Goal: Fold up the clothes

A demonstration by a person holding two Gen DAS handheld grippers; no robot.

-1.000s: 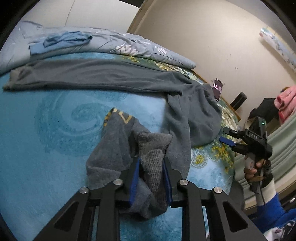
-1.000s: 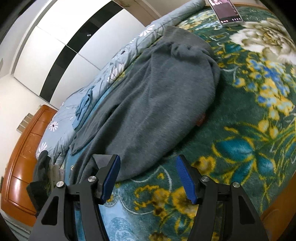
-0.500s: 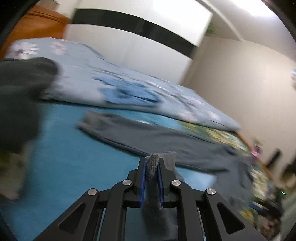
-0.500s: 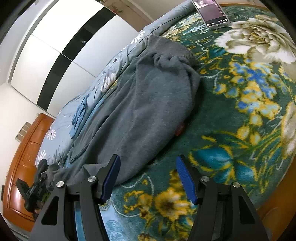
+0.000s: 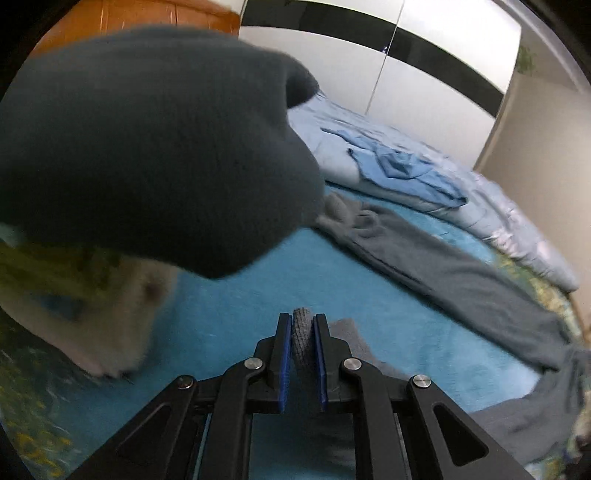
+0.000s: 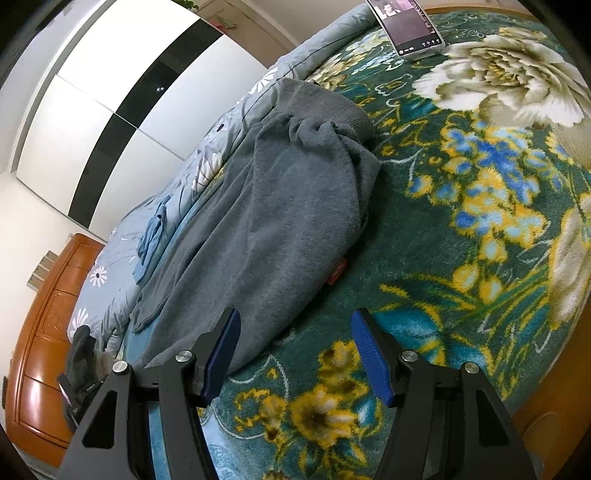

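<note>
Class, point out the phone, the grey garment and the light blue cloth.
phone (image 6: pixel 408 27): right wrist view, on its screen.
grey garment (image 6: pixel 288 221): right wrist view, on its broad middle.
light blue cloth (image 5: pixel 402 166): left wrist view, on its crumpled centre.

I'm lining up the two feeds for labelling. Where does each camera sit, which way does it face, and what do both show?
Left wrist: sits behind the left tongs, facing down across the blue blanket toward the wardrobe; its tongs are shut on a grey cuff.
Right wrist: sits behind the right tongs, open, facing the grey sweater and a phone.
Shared: the grey sweater, the light blue garment, the wardrobe.
</note>
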